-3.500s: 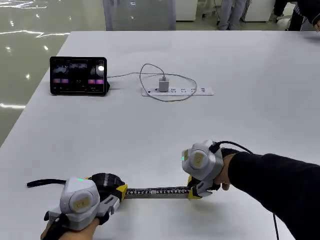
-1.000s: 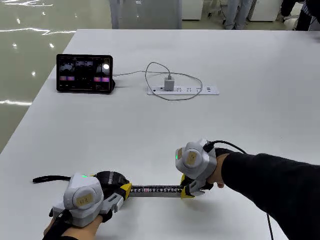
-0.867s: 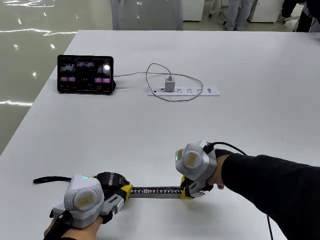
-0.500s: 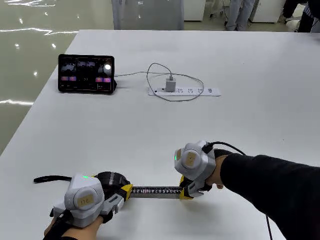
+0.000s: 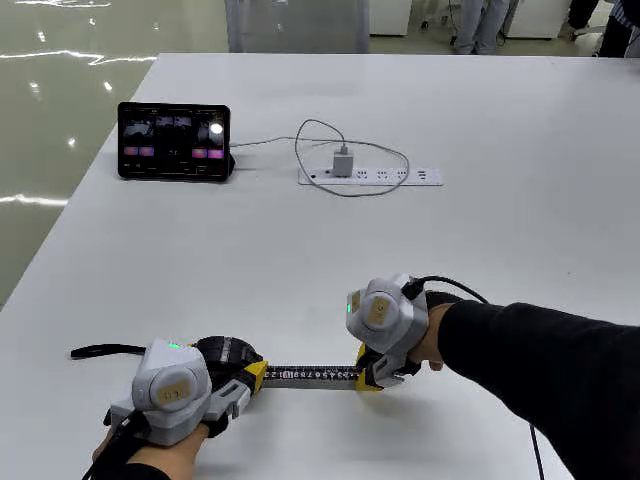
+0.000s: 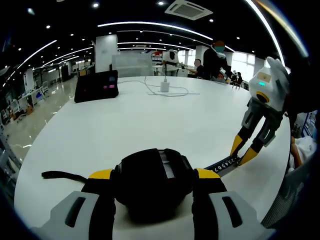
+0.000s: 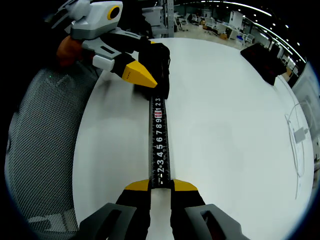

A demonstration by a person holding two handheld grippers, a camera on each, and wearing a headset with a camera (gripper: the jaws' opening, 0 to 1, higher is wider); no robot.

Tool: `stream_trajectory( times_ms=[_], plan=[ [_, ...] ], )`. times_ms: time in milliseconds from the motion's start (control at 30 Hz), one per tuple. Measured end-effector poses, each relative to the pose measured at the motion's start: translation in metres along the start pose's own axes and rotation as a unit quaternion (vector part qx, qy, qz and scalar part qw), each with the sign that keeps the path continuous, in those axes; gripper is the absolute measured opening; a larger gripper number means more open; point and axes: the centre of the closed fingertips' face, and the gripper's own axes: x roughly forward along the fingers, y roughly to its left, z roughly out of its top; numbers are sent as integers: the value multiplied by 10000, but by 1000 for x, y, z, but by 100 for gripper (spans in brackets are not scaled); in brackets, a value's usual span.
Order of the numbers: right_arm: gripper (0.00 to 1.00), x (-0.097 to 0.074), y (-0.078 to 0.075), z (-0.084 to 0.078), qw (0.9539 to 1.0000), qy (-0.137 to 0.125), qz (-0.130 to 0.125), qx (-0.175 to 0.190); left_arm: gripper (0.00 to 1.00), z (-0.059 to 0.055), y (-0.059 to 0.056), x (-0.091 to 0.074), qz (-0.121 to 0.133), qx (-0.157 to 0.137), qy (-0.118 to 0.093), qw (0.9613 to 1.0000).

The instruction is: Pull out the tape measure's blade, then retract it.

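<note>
Jaws of the left gripper are clamped around the black tape measure case, pinning it against the white surface, apparently as a fixed anchor. Those of the right gripper pinch the free end of the blade, near the case, with the short exposed strip lying flat and straight between them. That grip probably lets the blade travel under control instead of snapping.

White table before me. The tape measure lies on it close by; tablet and power strip sit farther back, near each other.
</note>
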Motion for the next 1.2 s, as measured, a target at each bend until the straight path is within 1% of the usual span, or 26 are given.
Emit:
stream_trajectory(
  times_ms=[533, 1200],
  plan=[
    [11, 3, 0, 6, 10000, -48, -55, -21, 57, 0, -1, -1, 2, -21, 4, 10000],
    [11, 7, -1, 16, 10000, -93, -31, -5, 57, 0, 0, 0, -12, -12, 22, 10000]
  ],
)
